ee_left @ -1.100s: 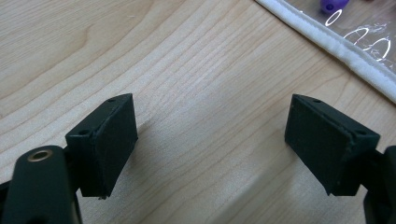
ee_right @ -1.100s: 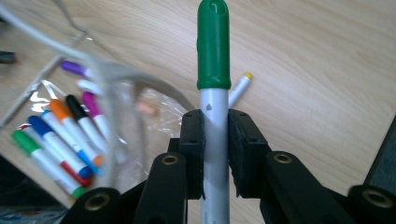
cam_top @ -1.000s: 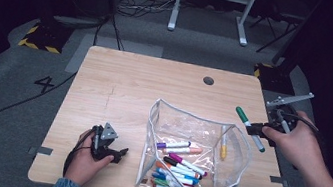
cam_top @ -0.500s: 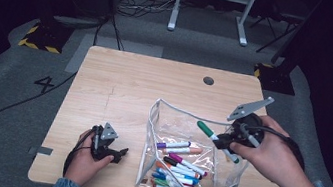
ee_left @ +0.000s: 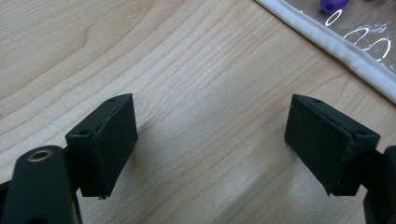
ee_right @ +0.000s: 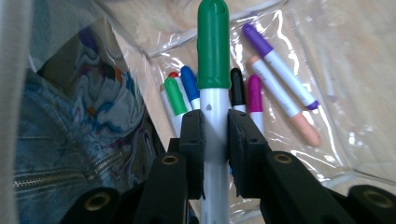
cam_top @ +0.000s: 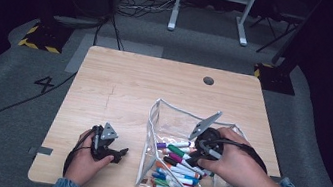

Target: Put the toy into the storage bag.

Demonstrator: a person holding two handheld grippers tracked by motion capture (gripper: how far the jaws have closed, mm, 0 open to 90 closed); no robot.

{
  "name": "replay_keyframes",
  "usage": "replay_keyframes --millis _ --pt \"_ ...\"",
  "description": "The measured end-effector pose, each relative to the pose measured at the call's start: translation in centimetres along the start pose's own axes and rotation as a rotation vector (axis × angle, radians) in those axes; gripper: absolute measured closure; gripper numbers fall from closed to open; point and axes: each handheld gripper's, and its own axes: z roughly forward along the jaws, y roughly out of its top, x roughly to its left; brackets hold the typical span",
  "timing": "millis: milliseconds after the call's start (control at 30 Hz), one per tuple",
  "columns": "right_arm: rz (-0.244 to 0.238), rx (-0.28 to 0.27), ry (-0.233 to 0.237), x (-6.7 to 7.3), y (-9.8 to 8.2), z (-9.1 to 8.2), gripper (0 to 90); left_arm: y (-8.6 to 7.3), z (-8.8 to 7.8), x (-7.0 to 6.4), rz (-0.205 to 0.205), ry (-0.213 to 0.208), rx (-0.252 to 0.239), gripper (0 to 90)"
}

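Green-capped marker (ee_right: 213,51) clamped by its white barrel between the jaws of the right gripper (ee_right: 215,140), cap pointing away from the hand; in the high view it sits low inside the mouth of the clear plastic pouch (cam_top: 152,121), just over the heap. Judged nearly done for this pen: carried in, not yet let go. Pouch already holds many markers (cam_top: 178,168): purple, pink, black, blue, peach among them. No loose pens seen on the tabletop, so this may be among the last. Left gripper (ee_left: 210,140) rests on the wood near the pouch's white-bound edge, jaws wide apart, nothing between them.

Surface: light wooden table (cam_top: 145,85), a round cable hole (cam_top: 208,80) near the far edge. Room dim; grey carpet, cables (cam_top: 122,10), a white stand's legs (cam_top: 210,9) beyond, yellow-black striped tape (cam_top: 35,44) at left.
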Motion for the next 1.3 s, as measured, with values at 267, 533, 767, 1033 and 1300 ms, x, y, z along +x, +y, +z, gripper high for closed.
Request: replay_keyframes --millis 267,533,767,1033,1300 --pt "-0.045 0.086 -0.009 0.3 0.7 1.8 77.2 0.0 0.0 0.0 0.0 0.0 0.0 17.3" --pt "-0.077 0.119 0.006 0.9 1.4 3.1 77.2 0.0 0.0 0.0 0.0 0.0 0.0 17.3" --pt "-0.095 0.164 0.035 0.9 1.2 5.4 77.2 0.0 0.0 0.0 -0.001 -0.001 0.0 17.3" --pt "-0.137 0.207 0.05 0.7 0.9 7.4 77.2 0.0 0.0 0.0 -0.001 -0.002 -0.001 17.3" --pt "-0.177 0.236 0.071 0.8 0.6 7.9 70.8 0.0 0.0 0.0 -0.001 -0.002 -0.001 17.3"
